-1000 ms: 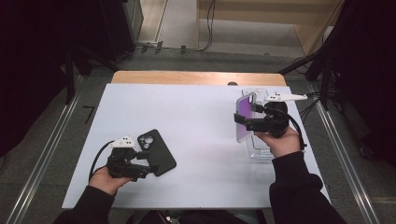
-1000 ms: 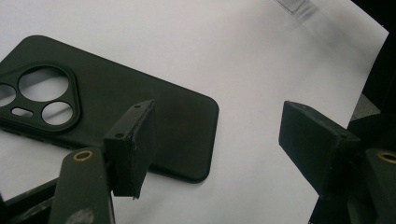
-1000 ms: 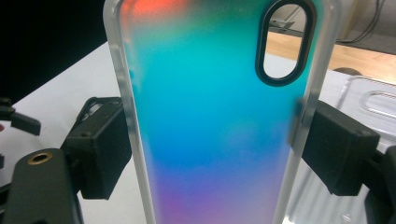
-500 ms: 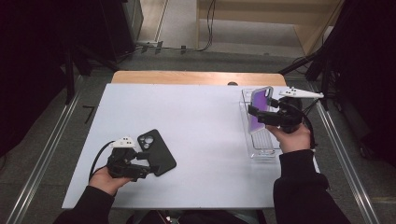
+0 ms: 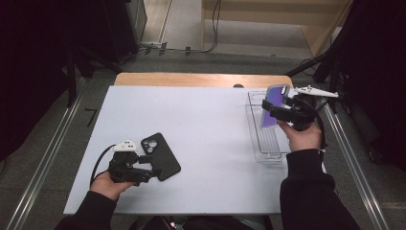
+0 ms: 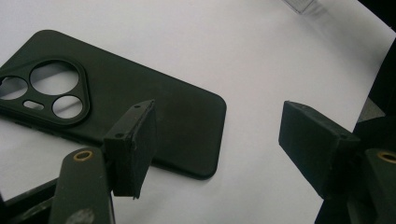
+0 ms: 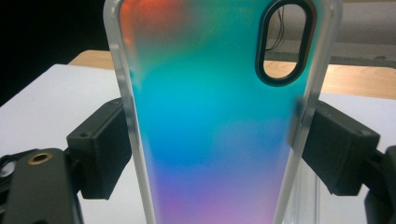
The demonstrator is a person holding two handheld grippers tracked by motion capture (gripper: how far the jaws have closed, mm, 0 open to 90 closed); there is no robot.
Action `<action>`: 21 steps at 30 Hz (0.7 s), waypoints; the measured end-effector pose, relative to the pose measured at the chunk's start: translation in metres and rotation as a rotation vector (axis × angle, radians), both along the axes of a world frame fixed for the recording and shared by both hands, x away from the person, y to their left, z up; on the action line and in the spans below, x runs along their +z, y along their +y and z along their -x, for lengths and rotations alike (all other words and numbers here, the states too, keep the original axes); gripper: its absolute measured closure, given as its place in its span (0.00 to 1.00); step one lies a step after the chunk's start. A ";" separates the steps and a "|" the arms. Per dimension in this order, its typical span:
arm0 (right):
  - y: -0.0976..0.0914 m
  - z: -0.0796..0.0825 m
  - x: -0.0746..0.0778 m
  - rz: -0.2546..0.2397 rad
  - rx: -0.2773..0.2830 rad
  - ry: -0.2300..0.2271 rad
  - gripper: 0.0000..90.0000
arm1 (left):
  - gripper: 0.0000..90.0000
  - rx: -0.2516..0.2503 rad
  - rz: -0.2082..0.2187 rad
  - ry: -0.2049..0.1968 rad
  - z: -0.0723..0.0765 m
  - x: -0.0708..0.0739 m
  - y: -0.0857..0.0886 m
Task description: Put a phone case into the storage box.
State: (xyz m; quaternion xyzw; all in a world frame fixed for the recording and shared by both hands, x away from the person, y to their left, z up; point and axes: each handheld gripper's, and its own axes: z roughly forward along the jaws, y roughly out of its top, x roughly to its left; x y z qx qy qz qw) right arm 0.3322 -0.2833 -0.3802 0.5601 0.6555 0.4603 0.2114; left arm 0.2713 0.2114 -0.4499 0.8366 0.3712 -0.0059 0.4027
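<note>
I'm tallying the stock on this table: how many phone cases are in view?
2. A black phone case lies flat on the table by the left gripper. A rainbow-tinted case is clamped upright in the right gripper, over the clear tray.

High view looked down on the counter [image 5: 206, 143]; left claw view sat close above it, right claw view faced across it.

The right gripper [image 5: 276, 113] holds a purple phone case [image 5: 273, 105] upright above a clear tray [image 5: 266, 152], while the left gripper [image 5: 146, 167] rests beside a black phone case [image 5: 160, 155] on the white table [image 5: 206, 139].
</note>
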 end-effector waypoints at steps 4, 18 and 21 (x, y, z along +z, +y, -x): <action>0.000 -0.009 0.001 0.018 -0.016 0.000 0.16 | 0.31 0.000 0.004 -0.002 0.000 0.000 0.000; 0.003 -0.057 0.007 0.057 -0.101 0.007 0.16 | 0.31 0.007 0.005 -0.010 -0.001 0.001 0.001; 0.003 -0.068 0.002 0.049 -0.122 0.025 0.16 | 0.31 0.008 0.011 -0.012 -0.001 0.001 0.001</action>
